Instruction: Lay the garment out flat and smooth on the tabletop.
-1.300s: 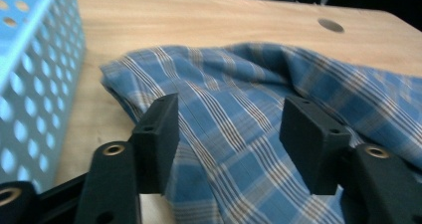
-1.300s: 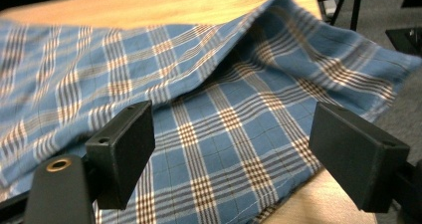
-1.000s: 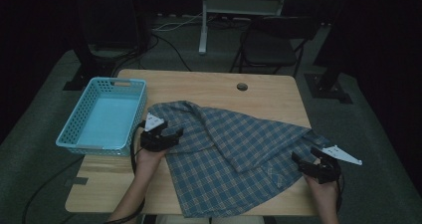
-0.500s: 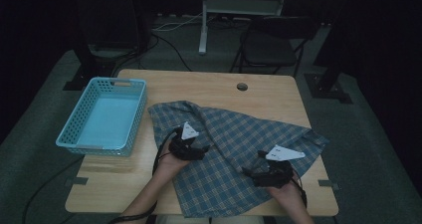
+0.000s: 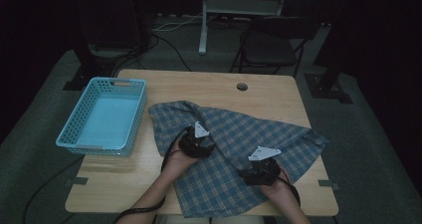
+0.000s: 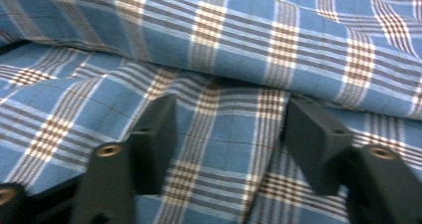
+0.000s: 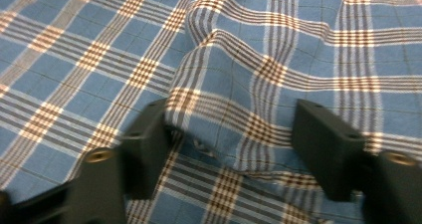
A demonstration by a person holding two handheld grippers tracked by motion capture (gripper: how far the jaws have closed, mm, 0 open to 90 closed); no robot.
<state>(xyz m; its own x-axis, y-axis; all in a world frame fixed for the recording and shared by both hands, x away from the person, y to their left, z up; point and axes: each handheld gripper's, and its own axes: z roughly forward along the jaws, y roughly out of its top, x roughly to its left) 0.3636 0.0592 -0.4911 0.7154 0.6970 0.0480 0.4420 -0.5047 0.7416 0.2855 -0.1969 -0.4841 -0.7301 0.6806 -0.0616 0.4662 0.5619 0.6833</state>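
Plaid cloth [image 5: 234, 154] lies spread and rumpled across the wooden table [image 5: 219, 87], right of the blue basket [image 5: 102, 115]. Right gripper [image 7: 231, 134], nearest, straddles a raised fold, jaws just closing, left pad touching, not clamped. Left gripper [image 6: 231, 129], jaws also closing, brackets flat fabric before a ridge. Judged step: pinching up cloth; next, both must close fully.

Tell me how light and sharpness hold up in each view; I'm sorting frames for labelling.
High view: dim, the room behind is near black, the plaid cloth and blue basket still readable. Left gripper view: brightly lit, weave sharp ahead, the near jaws soft. Right gripper view: bright too, slight blur on the cloth fold and jaws.
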